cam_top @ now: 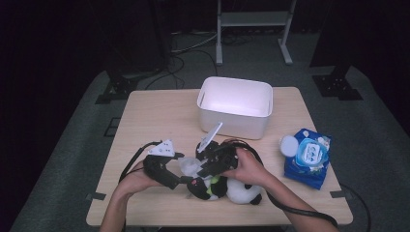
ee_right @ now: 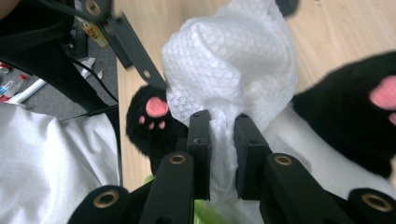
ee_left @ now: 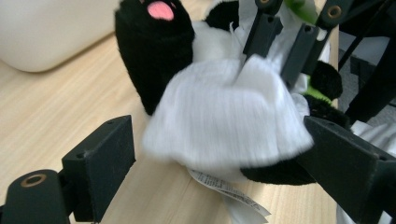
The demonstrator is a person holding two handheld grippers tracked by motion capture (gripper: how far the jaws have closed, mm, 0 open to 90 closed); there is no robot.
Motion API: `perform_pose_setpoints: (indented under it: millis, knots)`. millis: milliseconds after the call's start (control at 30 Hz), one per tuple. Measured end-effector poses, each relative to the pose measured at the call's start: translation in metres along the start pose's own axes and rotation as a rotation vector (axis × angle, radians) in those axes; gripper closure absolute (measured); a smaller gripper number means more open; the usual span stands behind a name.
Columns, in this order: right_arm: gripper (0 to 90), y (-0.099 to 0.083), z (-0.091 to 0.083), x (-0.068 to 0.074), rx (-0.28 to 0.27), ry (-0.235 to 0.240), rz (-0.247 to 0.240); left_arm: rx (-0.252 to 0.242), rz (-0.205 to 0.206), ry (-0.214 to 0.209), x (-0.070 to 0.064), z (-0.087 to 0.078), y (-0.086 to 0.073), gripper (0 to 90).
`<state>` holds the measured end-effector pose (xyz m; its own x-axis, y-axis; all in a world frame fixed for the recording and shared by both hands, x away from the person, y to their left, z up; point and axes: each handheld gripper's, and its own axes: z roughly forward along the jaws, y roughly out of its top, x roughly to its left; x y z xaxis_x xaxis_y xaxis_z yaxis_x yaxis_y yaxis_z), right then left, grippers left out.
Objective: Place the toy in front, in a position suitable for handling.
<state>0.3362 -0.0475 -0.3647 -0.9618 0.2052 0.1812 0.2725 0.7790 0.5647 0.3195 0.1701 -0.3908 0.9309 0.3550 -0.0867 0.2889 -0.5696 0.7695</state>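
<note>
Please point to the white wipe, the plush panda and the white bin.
white wipe [ee_right: 233, 70], right gripper view, its bunched middle.
plush panda [ee_left: 154, 56], left gripper view, black leg below the pink paw pad.
white bin [cam_top: 232, 123], high view, near outer wall.

Both hand-held grippers were matte black, the left hand-held gripper [cam_top: 181, 180] and the right hand-held gripper [cam_top: 205, 170] each topped with a pale grey three-cornered plate and trailing a thick black cable. The blocky jaws had brass-ringed screw holes. The person wore something white, forearms bare.
</note>
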Motion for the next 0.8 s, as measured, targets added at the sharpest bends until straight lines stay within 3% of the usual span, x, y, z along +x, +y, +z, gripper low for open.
perform_pose_setpoints:
  millis: [67,367,500,800]
  knots:
    - [78.2,0.001,0.004,0.0,0.008,0.0,-0.007,0.005,0.003,-0.02,0.0,0.004,0.0,10.2]
    - [78.1,-0.004,-0.003,-0.003,-0.015,-0.005,0.011,-0.017,0.003,-0.029,-0.002,0.0,0.002,10.2]
    - [78.1,-0.005,-0.002,-0.003,-0.015,0.002,0.007,0.008,0.004,-0.036,-0.004,0.005,0.002,10.2]
    - [78.1,0.004,-0.004,-0.004,-0.006,-0.065,-0.012,0.045,0.006,-0.039,-0.007,0.013,0.002,10.2]
